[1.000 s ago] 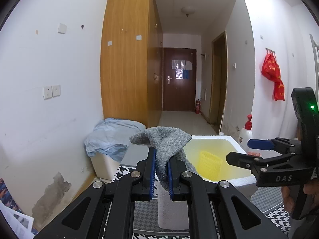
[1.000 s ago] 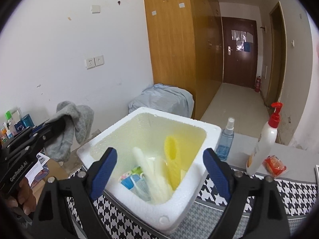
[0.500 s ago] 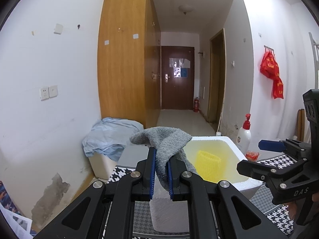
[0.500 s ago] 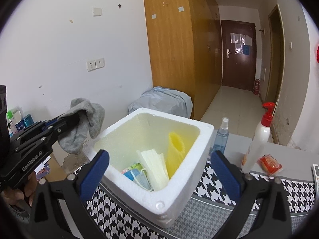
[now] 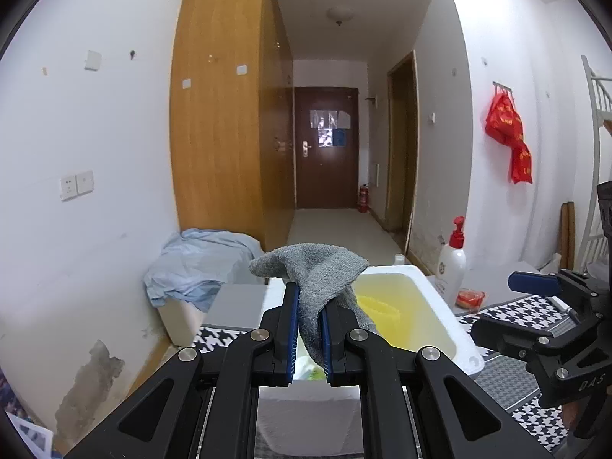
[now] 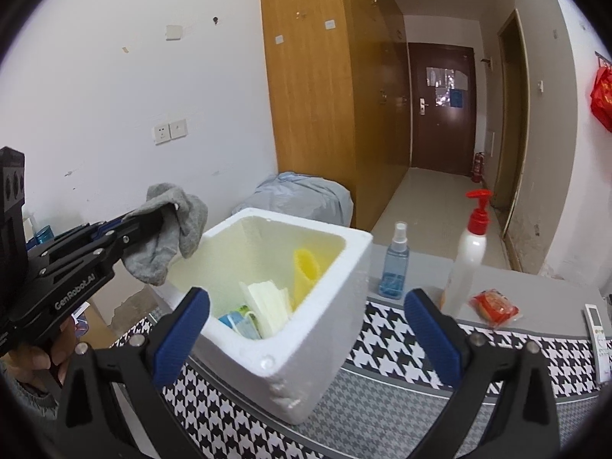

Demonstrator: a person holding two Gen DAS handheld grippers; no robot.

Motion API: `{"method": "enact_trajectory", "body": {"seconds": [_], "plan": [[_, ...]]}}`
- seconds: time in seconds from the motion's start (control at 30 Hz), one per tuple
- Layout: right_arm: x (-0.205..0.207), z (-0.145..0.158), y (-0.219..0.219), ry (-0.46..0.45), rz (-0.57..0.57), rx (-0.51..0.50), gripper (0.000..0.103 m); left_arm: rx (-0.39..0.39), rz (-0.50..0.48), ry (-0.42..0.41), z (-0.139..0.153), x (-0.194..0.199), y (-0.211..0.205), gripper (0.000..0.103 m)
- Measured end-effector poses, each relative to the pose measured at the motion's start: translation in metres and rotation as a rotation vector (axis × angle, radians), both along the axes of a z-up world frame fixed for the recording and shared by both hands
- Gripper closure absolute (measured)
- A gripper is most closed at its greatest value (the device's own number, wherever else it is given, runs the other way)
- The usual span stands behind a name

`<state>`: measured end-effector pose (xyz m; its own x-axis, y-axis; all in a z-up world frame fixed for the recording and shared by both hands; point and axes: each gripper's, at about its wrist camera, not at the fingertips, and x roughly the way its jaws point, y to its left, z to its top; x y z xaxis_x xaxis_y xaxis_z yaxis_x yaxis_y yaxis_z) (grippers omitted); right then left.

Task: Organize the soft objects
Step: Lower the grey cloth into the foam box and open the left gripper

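Observation:
My left gripper (image 5: 309,329) is shut on a grey cloth (image 5: 311,273), held above the near left edge of a white foam box (image 5: 455,329). The right wrist view shows the same cloth (image 6: 168,237) hanging from the left gripper (image 6: 153,216) beside the box (image 6: 306,344). Inside the box lie a yellow mesh sleeve (image 6: 306,271), folded pale masks (image 6: 267,302) and a blue-green packet (image 6: 233,319). My right gripper (image 6: 306,329) is open and empty, in front of the box, and shows at the right in the left wrist view (image 5: 531,306).
The box stands on a houndstooth mat (image 6: 382,394). A blue spray bottle (image 6: 396,264), a red-pump lotion bottle (image 6: 468,252), a red packet (image 6: 495,308) and a remote (image 6: 596,332) sit to the right. A covered bin (image 5: 199,264) stands by the wall.
The left gripper has carried the grey cloth rightward, closer to the box's edge. The right gripper has drawn back and to the right of the box, still open.

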<state>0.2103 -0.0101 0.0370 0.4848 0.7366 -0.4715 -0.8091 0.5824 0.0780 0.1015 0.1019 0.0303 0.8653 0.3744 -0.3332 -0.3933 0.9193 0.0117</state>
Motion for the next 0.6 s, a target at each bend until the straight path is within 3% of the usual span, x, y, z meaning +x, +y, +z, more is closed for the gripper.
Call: {"method": "enact_trajectory", "body": {"seconds": [0.6], "plan": [[0.010,-0.001,-0.041,-0.006,-0.084,0.005,0.000,-0.018,-0.045,0.056,-0.010,0.042,-0.010,0.092]]}}
